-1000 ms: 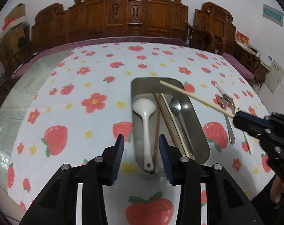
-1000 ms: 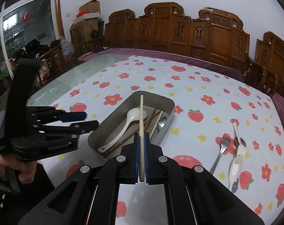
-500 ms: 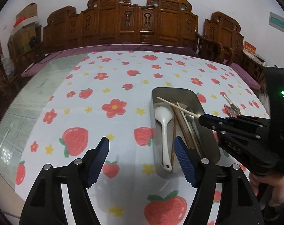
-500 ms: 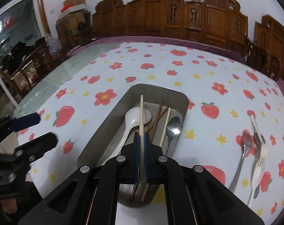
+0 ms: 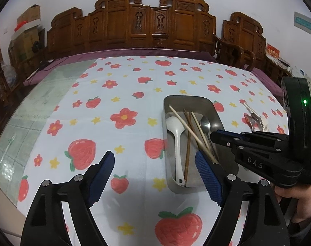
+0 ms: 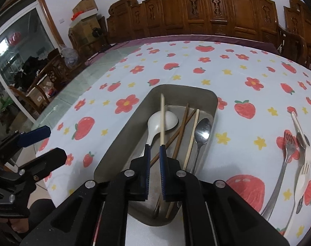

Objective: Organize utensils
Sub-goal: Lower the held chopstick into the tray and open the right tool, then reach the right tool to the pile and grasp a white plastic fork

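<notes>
A pale chopstick (image 6: 162, 121) is being released into the metal tray (image 6: 122, 135) as the right hand-held gripper (image 6: 154, 149) opens narrowly, while the forks (image 6: 286, 155) on the surface are judged next for the wide, empty left hand-held gripper (image 5: 155, 162).

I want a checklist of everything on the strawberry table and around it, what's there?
Surface: strawberry tablecloth over a glass tabletop.
Job's things: metal tray holds white spoon, metal spoon, brown and pale chopsticks; forks lie outside it.
Clutter: nothing seen.
Grippers: right gripper opening, pale chopstick between its jaws over the tray; left gripper opening, empty.
Cables: nothing seen.
Surroundings: carved wooden chairs, cardboard boxes.
</notes>
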Demonstrator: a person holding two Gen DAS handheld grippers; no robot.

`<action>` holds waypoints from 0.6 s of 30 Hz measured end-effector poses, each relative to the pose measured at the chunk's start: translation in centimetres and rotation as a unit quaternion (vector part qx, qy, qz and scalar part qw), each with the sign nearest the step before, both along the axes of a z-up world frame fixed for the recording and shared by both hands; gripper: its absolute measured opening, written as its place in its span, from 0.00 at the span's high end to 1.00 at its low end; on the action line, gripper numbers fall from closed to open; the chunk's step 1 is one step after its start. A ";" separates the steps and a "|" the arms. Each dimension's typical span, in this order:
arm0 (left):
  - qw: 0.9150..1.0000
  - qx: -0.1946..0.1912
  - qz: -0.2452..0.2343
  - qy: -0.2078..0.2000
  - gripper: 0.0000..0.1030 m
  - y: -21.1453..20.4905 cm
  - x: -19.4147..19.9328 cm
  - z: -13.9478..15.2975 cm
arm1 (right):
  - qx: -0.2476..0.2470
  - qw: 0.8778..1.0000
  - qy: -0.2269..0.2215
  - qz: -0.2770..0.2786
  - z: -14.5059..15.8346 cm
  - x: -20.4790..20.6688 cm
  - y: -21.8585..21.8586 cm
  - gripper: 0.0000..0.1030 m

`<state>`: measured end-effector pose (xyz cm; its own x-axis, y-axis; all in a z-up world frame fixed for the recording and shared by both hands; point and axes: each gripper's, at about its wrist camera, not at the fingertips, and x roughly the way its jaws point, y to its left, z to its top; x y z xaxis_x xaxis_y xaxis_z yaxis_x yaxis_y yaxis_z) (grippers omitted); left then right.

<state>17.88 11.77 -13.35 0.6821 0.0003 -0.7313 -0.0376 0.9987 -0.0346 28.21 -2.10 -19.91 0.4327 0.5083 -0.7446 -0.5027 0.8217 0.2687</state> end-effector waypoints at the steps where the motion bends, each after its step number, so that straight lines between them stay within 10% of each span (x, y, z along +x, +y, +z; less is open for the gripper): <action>1: 1.000 0.000 0.000 0.001 0.25 -0.2 0.0 0.0 | 0.002 1.000 -0.001 0.001 0.1 0.0 -0.1 0.90; 12: 0.999 -0.004 -0.040 -0.019 0.15 -4.7 -0.4 1.2 | -0.023 0.998 -0.059 -0.009 3.5 -3.1 -7.3 0.89; 18: 0.997 -0.011 -0.072 -0.027 0.14 -8.8 -0.3 1.9 | -0.067 0.993 -0.082 -0.044 4.3 -4.0 -14.1 0.72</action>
